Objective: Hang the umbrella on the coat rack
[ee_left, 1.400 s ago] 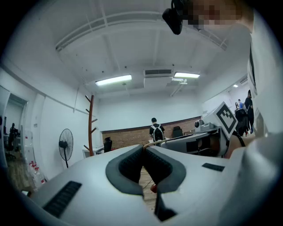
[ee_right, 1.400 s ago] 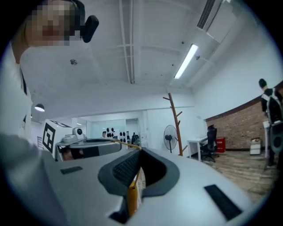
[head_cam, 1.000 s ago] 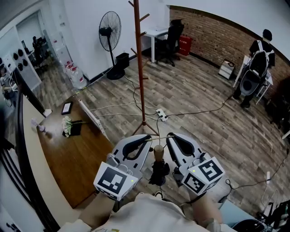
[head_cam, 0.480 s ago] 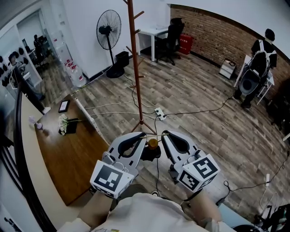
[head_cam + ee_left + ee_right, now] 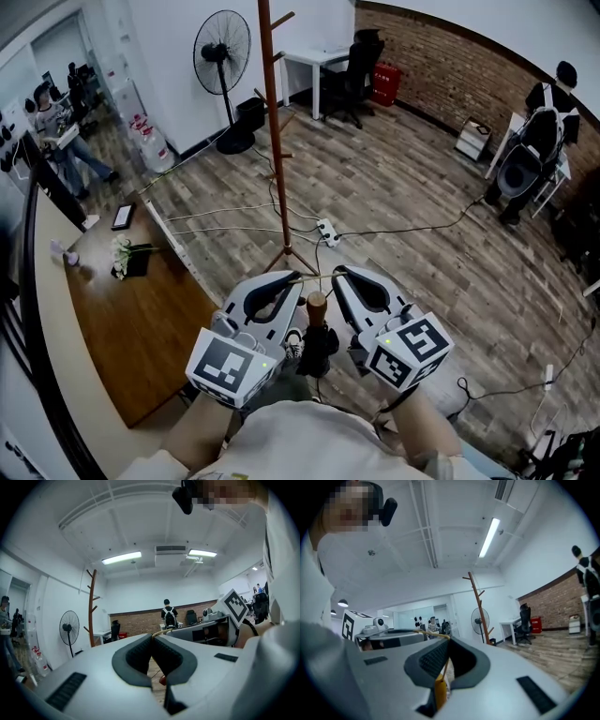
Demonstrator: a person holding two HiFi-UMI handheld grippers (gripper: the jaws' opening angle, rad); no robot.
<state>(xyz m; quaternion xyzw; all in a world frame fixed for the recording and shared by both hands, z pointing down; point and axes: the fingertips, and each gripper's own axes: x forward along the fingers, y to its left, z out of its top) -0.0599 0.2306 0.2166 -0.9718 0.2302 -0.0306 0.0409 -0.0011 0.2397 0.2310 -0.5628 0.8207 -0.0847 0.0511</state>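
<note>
A black folded umbrella (image 5: 320, 349) with a wooden handle (image 5: 317, 302) hangs between my two grippers by its thin tan loop cord (image 5: 317, 276). My left gripper (image 5: 297, 277) is shut on one end of the cord (image 5: 157, 633). My right gripper (image 5: 337, 272) is shut on the other end (image 5: 433, 635), and the handle (image 5: 439, 693) dangles below its jaws. The brown wooden coat rack (image 5: 272, 141) stands upright just ahead, its foot close to the gripper tips. It also shows as the coat rack (image 5: 91, 607) in the left gripper view and the coat rack (image 5: 478, 606) in the right gripper view.
A standing fan (image 5: 222, 56) is behind the rack. A wooden counter (image 5: 141, 309) runs along the left. Cables and a power strip (image 5: 325, 232) lie on the floor by the rack's foot. A person (image 5: 536, 131) stands at far right by a brick wall.
The rack has shifted left and looms nearer in the head view. The umbrella swung up under the grippers, then hangs again. Both grippers stay shut on the cord.
</note>
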